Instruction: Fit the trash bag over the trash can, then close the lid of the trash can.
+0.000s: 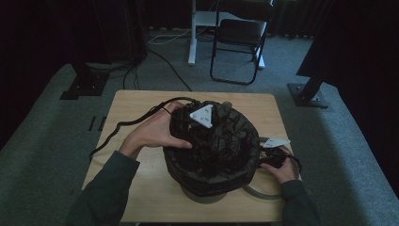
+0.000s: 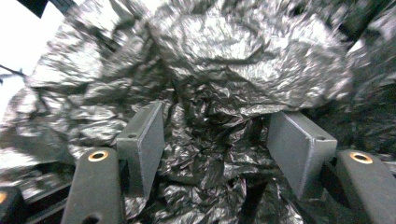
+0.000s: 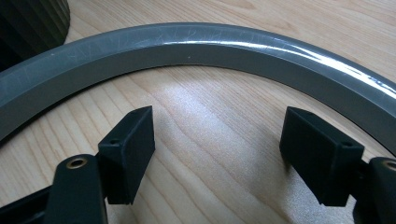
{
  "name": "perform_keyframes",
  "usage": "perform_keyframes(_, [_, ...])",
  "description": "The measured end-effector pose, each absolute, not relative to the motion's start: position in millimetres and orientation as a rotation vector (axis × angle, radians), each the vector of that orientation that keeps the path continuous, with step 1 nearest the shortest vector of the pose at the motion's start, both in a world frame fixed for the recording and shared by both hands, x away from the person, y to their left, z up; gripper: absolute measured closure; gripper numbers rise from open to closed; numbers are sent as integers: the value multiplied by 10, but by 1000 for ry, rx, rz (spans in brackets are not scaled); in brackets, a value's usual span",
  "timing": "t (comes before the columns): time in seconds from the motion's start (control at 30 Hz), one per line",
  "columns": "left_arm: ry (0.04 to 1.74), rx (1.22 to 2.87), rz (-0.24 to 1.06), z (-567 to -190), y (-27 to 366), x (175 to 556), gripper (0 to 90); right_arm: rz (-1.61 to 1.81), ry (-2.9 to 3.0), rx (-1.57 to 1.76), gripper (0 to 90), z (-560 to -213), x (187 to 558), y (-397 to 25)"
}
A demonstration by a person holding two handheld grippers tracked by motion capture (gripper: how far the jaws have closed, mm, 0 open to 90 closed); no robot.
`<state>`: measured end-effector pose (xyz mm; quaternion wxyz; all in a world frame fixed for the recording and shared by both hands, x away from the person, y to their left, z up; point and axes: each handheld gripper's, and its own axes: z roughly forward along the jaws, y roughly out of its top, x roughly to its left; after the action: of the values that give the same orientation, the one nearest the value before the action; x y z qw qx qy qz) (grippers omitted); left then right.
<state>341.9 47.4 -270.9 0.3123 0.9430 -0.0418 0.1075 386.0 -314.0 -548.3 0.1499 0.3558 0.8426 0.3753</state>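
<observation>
A round bin stands mid-table, lined with a crumpled black plastic bag. My left gripper, carrying its grey three-cornered plate, reaches down into the bag's mouth from the left rim. In the left gripper view it is open, with wrinkled bag film ahead of and between the jaws, nothing pinched. My right gripper sits low by the bin's right side. In the right gripper view it is open over bare wood, just short of a grey plastic ring lying flat. That ring curves out from under the bin.
The wooden table is small, with its edges close on every side. The bin's dark ribbed wall is near the right gripper. A black cable trails over the left edge. Beyond stand a folding chair and black stand bases.
</observation>
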Motion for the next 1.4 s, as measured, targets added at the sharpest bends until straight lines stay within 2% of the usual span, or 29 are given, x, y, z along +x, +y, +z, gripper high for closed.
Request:
perform_keyframes(0.43, [0, 2258, 380, -2488, 891, 3428, 339, 1079, 2421, 1023, 257, -5483, 3860, -3140])
perform_keyframes(0.6, [35, 2222, 434, -2434, 975, 3414, 306, 1078, 2422, 1021, 256, -5483, 3861, -3141])
perform_keyframes(1.17, [164, 2174, 525, -2408, 1297, 3486, 306, 1079, 2421, 1022, 256, -5483, 3863, -3142])
perform_keyframes(1.4, [268, 2126, 578, -2417, 1592, 3554, 306, 1078, 2421, 1020, 251, -5483, 3867, -3141])
